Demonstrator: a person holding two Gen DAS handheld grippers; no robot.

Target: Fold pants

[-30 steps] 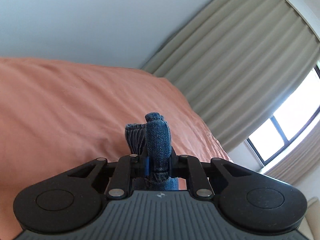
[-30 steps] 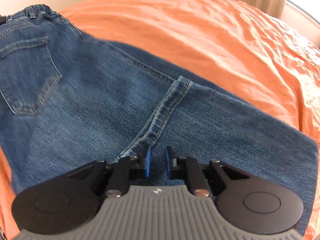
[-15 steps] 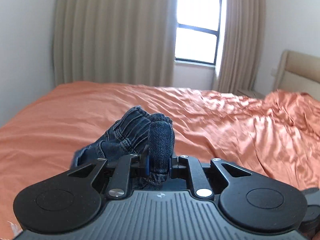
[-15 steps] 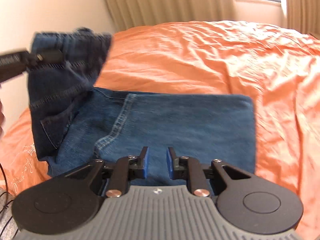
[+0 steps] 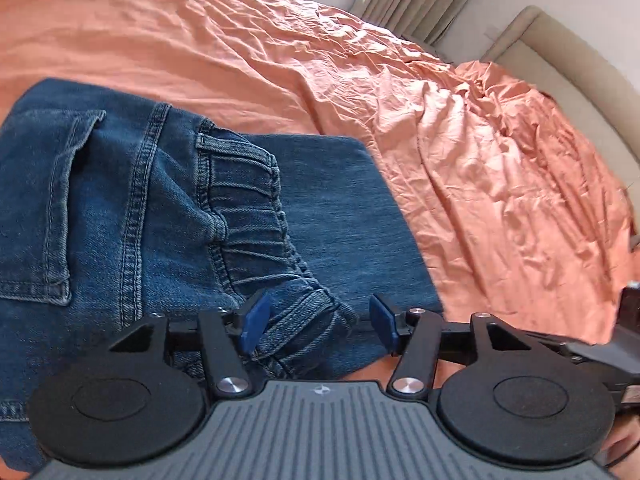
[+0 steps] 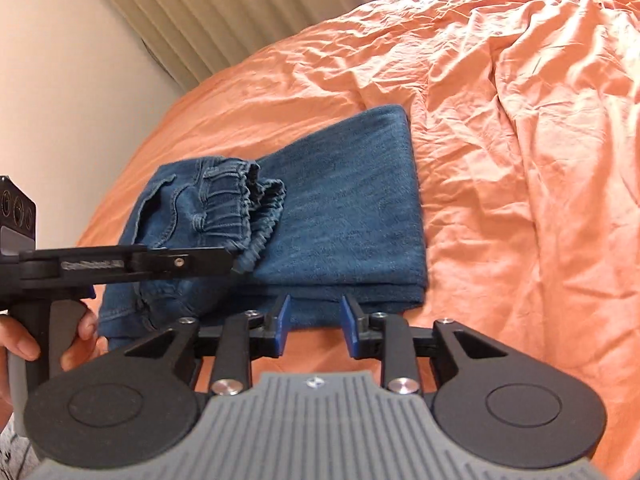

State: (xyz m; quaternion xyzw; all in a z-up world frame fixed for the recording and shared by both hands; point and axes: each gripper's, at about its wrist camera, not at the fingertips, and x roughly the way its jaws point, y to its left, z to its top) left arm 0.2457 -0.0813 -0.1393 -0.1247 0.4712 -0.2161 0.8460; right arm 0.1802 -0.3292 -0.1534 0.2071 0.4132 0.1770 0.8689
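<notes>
Fingers, left: blue pads (image 5: 255,320) spread wide, jaws have just been opening; elastic waistband (image 5: 248,216) lies between them but neither pad presses it, so released
Fingers, right: blue pads (image 6: 282,326) part-way apart, jaws have just been opening; nothing between them, only bedspread behind the gap; released
Left gripper (image 5: 318,322): angled down over the near end of the waistband; in the right wrist view its black arm (image 6: 128,266) crosses in front of the denim from the left edge
Right gripper (image 6: 315,326): just short of the near folded edge of the pants, not touching cloth
Pants (image 6: 352,208): blue jeans, folded into a stack on the orange bedspread (image 6: 520,160); waistband end flopped over on top of the legs, bunched and a bit crooked; back pocket (image 5: 44,200) faces up at left
Folded edge: thick, several layers, runs along the near side of the stack in the right wrist view
Hand (image 6: 24,344): bare fingers wrapped round the left gripper's handle at lower left
Background: beige curtain (image 6: 208,16) and pale wall behind the bed; padded headboard (image 5: 560,56) at top right of the left wrist view; bedspread heavily creased on that side
</notes>
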